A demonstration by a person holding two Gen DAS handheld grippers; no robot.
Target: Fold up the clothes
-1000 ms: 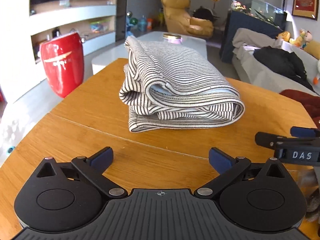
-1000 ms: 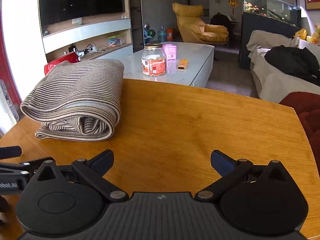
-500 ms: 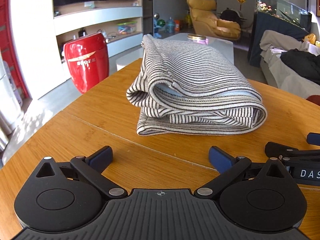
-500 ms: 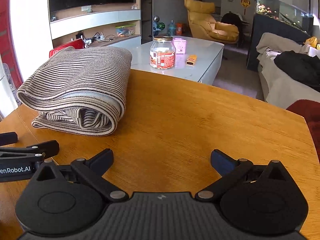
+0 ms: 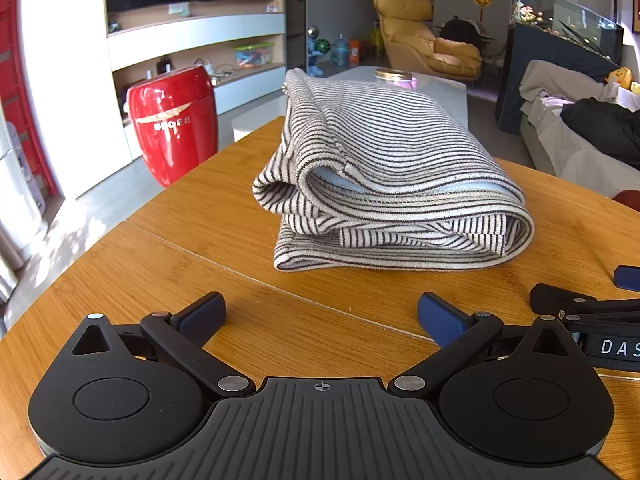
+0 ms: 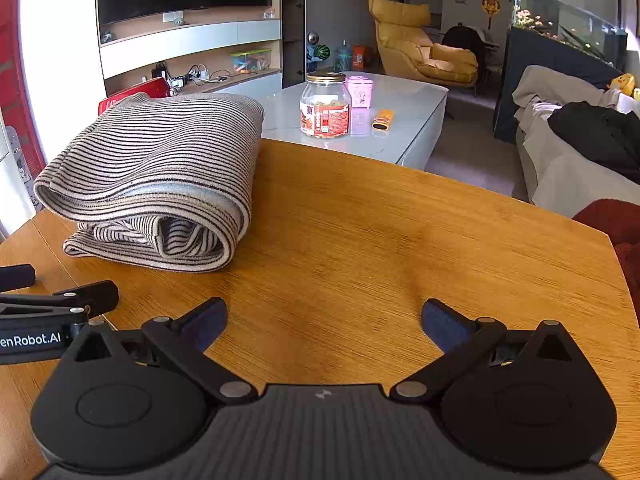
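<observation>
A living room in daylight: a wooden table (image 5: 168, 256) takes up the near field, with a white coffee table (image 6: 404, 120) and a yellow armchair (image 6: 420, 52) behind it.

The left gripper (image 5: 320, 314) hovers low over the wood, its jaws spread wide and holding nothing. The striped garment (image 5: 384, 184) lies at about 12 o'clock from it, near but apart, already doubled into a thick bundle. In this view its long axis runs away from the gripper, from 6 toward 12 o'clock, and the rolled fold sits at its 3 o'clock side.

The right gripper (image 6: 324, 316) is likewise open and empty. From it the garment (image 6: 160, 176) lies at about 10 o'clock, farther off, so the left one looks nearer.

Count: two grippers, one garment, one glass jar (image 6: 325, 105) on the coffee table, one red barrel (image 5: 174, 120) on the floor.
</observation>
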